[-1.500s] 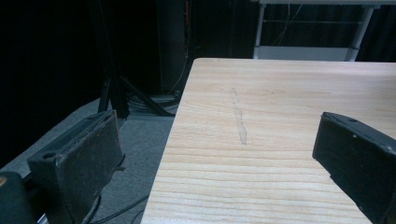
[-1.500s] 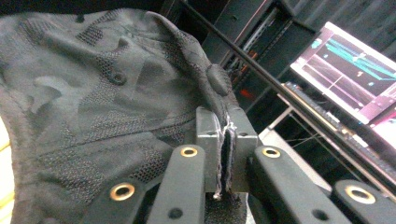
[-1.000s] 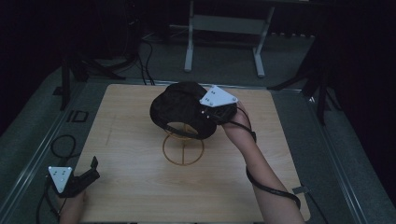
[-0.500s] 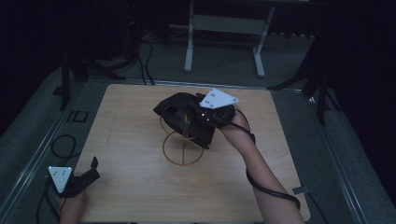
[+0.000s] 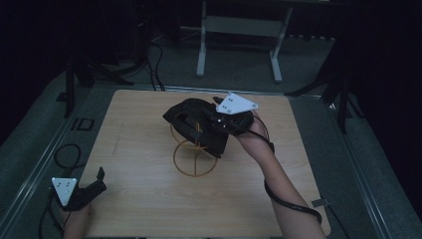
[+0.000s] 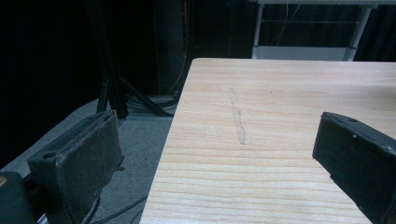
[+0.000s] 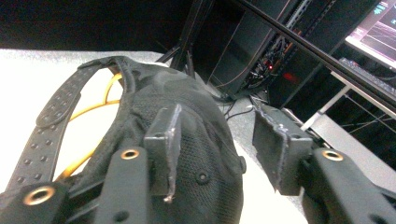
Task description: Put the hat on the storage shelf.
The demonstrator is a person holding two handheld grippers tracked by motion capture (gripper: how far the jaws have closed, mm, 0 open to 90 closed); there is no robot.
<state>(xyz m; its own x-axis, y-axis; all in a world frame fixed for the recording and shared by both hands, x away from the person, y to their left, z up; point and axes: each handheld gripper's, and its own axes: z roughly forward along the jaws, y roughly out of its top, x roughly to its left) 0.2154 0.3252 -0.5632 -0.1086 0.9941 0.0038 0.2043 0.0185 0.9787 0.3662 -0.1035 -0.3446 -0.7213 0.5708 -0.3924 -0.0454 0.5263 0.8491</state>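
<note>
Dark room all around, and a pale wooden table (image 5: 149,199) in the middle of it. On the table stands a yellow wire stand (image 5: 195,159) made of rings. A black cap (image 5: 196,124) sits on top of that stand.

I think the step in hand is hanging the cap on the stand, and it looks almost done. The right gripper (image 5: 219,122) is right at the cap. In the right gripper view the jaws stand apart, with a gap between them. One jaw lies against the mesh crown of the cap (image 7: 187,154), and the other jaw is off to the side with nothing in it. The cap's strap (image 7: 56,126) with its little holes runs away in front of the jaws, and the yellow wire (image 7: 88,112) peeks out under it.

Next, I think the right gripper should pull back gently, so it does not drag the cap off the stand. If the cap sits crooked, a small push may be needed.

The right hand (image 5: 251,137) reaches forward over the table, with the forearm stretched out and the cable looped around it.

The left gripper (image 5: 97,181) rests low at the near corner of the table, well apart from the cap. Its jaws are wide, with only bare wood (image 6: 280,140) between them.
</note>
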